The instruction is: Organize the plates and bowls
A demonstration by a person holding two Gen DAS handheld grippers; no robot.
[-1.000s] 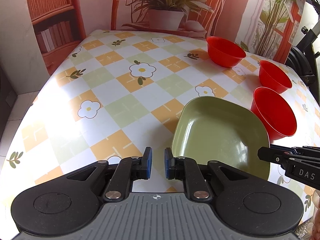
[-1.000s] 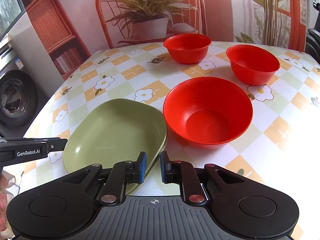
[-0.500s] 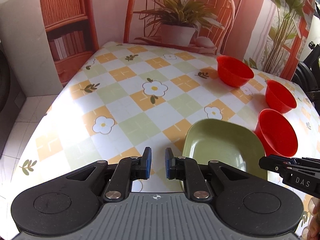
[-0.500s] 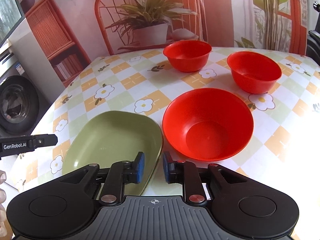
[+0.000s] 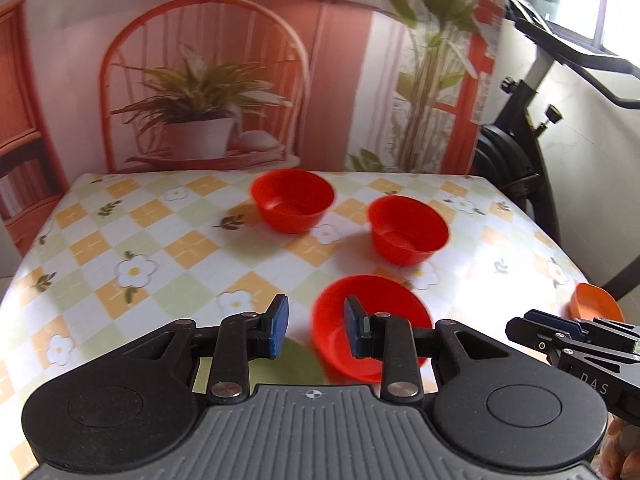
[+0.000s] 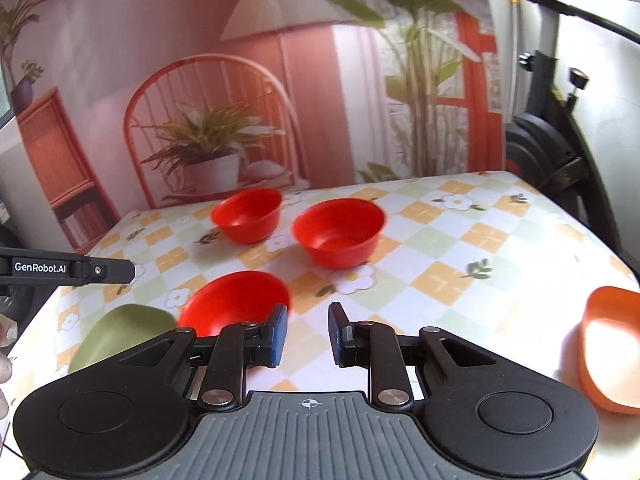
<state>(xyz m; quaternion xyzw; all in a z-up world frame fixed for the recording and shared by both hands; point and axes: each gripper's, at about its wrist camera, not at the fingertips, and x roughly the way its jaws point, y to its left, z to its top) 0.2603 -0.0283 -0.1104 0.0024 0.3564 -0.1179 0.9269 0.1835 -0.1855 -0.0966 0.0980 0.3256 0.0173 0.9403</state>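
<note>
Both grippers hang above the near edge of the checked, flower-print table (image 5: 168, 248) with nothing between their blue pads. The left gripper (image 5: 316, 326) has its jaws spread apart, and seen from its own camera the right finger overlaps the nearest red bowl (image 5: 384, 312), which sits on the table below it. The right gripper (image 6: 307, 334) also has its jaws apart and empty over bare tablecloth, with that same bowl just left of its left finger. 2 more red bowls stand farther back, the far-left bowl (image 5: 292, 200) and the far-right bowl (image 5: 406, 228), close together but apart. The green plate (image 6: 120, 330) lies at the near left, beside the nearest bowl. An orange dish (image 6: 610, 344) sits at the table's right edge, well apart from the others.
</note>
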